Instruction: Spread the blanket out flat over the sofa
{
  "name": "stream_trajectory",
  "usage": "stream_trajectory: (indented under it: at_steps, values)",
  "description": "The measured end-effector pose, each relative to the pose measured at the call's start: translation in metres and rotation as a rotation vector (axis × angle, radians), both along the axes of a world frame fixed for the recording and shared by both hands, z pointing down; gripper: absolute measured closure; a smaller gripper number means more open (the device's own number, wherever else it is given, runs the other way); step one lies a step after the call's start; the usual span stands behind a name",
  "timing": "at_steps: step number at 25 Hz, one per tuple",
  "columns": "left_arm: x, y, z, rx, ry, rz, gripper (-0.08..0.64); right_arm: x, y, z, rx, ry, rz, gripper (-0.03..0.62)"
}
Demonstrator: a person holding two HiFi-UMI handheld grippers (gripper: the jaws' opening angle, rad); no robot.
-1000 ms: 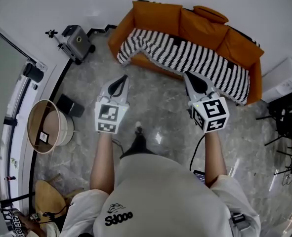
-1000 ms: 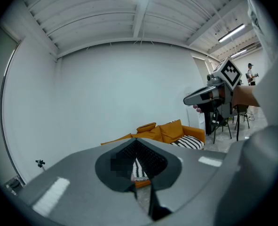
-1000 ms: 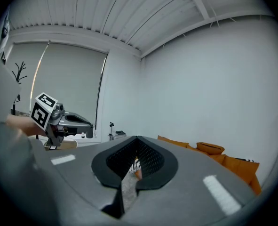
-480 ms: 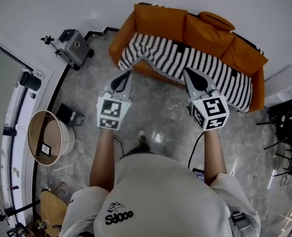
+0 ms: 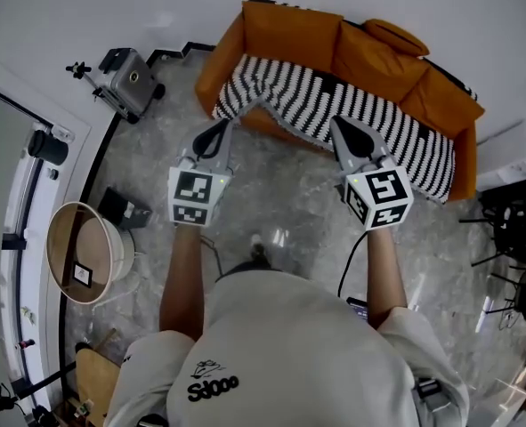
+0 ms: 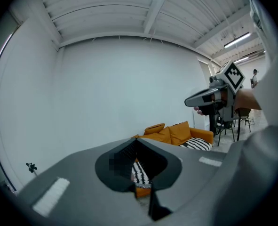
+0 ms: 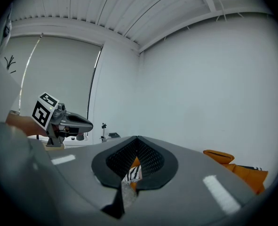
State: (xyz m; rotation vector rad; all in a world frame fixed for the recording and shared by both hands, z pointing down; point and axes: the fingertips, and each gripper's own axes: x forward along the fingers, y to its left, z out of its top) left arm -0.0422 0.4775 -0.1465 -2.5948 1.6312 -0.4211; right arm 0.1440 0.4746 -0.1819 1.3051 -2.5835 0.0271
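A black-and-white striped blanket (image 5: 334, 109) lies along the seat of the orange sofa (image 5: 369, 56), and its front edge hangs toward the floor. Both grippers are held over the floor in front of the sofa, short of the blanket. My left gripper (image 5: 220, 130) points at the blanket's left end, shut and empty. My right gripper (image 5: 338, 124) points at its middle, also shut with nothing in it. In the left gripper view the closed jaws (image 6: 138, 142) frame a strip of blanket (image 6: 139, 173) far ahead. The right gripper view shows closed jaws (image 7: 137, 139) too.
A round wooden tub (image 5: 80, 252) stands on the marble floor at the left. A grey wheeled case (image 5: 129, 80) sits by the wall near the sofa's left arm. A white box (image 5: 512, 154) and black chairs (image 5: 512, 229) are at the right.
The view has shifted a little toward the sofa. Both grippers stay shut and empty in front of it; the left one has drifted slightly left.
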Motion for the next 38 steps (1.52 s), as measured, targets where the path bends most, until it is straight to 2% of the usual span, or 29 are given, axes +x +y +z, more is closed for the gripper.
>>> stream_trajectory:
  at_steps: [13, 22, 38]
  values:
    - [-0.047, -0.062, 0.017, -0.012, 0.017, 0.008, 0.549, -0.042, -0.06, 0.015, -0.03, 0.02, 0.02, 0.589]
    - [-0.071, -0.096, 0.03, -0.026, 0.002, 0.028, 0.549, -0.057, -0.092, 0.024, -0.051, 0.034, 0.06, 0.589]
    - [-0.077, -0.123, 0.052, -0.078, -0.008, 0.047, 0.549, -0.066, -0.117, 0.038, -0.074, 0.029, 0.07, 0.589]
